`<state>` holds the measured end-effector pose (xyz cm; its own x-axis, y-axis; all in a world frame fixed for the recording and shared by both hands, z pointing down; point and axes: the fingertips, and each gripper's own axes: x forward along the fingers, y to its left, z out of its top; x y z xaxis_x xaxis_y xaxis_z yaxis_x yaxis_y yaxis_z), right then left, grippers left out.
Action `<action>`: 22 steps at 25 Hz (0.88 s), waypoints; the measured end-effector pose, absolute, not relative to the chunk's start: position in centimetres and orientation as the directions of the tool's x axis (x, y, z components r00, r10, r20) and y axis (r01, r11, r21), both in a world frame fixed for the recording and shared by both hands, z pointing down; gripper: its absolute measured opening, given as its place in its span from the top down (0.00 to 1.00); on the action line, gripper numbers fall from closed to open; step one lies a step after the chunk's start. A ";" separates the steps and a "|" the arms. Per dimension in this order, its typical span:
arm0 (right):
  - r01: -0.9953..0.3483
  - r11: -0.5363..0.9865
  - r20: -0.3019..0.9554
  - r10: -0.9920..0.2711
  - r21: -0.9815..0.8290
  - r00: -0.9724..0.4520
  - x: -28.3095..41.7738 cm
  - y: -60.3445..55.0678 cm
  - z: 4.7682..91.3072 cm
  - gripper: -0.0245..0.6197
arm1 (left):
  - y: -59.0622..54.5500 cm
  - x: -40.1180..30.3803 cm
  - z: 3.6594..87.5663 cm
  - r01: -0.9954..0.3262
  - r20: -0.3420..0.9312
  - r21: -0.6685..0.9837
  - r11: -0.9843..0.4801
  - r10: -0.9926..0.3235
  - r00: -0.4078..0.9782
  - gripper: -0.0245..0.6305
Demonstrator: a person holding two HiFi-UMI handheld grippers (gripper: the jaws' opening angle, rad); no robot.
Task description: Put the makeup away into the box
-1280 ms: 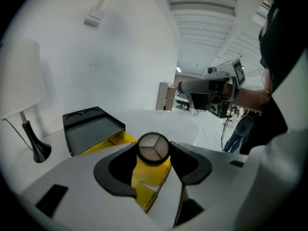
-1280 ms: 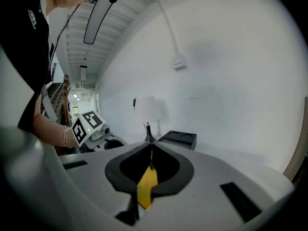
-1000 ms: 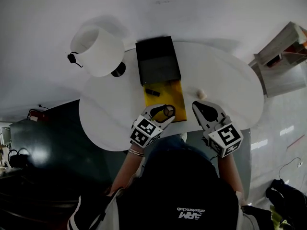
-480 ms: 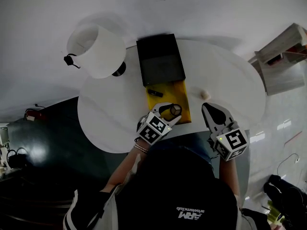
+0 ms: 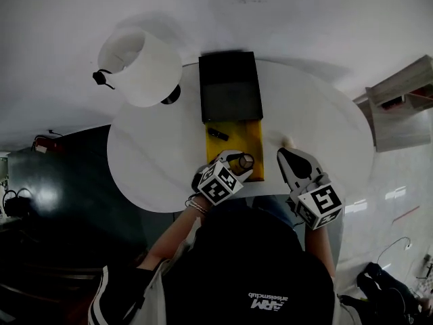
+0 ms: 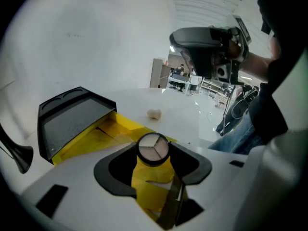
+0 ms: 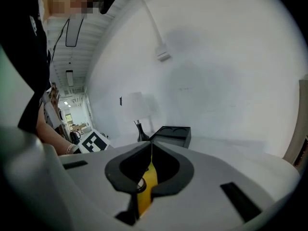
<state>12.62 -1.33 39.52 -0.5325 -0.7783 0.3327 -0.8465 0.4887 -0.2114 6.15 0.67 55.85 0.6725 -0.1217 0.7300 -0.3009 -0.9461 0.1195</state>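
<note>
Round white table point(image 5: 152, 161), with a white lamp point(image 5: 139, 66) at its far left. Open box point(image 5: 243, 141) at centre: yellow tray, black lid folded back behind it. Left gripper point(image 5: 238, 161) clamped on the round makeup compact point(image 6: 153, 147), over the tray's near end. Right gripper point(image 5: 284, 157) beside the box, jaws together, nothing between them. Black stick point(image 5: 217, 133) lies in the tray. Small beige lump point(image 5: 287, 141) on the table.

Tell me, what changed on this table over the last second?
The left tool, shut on the compact, shifted slightly further over the near end of the box and dipped toward it. Nothing was picked up or released. The right tool stayed shut and empty beside the box; the black stick in the box, the beige lump and the lamp have not moved.
</note>
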 end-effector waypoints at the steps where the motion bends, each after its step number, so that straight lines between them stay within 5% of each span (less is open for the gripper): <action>1: -0.839 0.500 0.331 -0.771 -0.214 -0.544 12.8 -1.6 39.5 0.93 | 0.7 6.2 56.2 -0.310 0.739 0.109 -0.945 -0.131 0.661 0.62; 22: -0.784 0.563 0.360 -0.697 -0.261 -0.620 15.0 -3.0 41.3 0.93 | 1.1 7.6 61.9 -0.339 0.845 0.114 -0.934 -0.088 0.527 0.61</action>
<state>15.02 -3.03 41.33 -0.6200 -0.6972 0.3599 -0.7843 0.5629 -0.2607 7.59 1.09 61.87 0.5269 -0.0883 0.8453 -0.3387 -0.9340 0.1135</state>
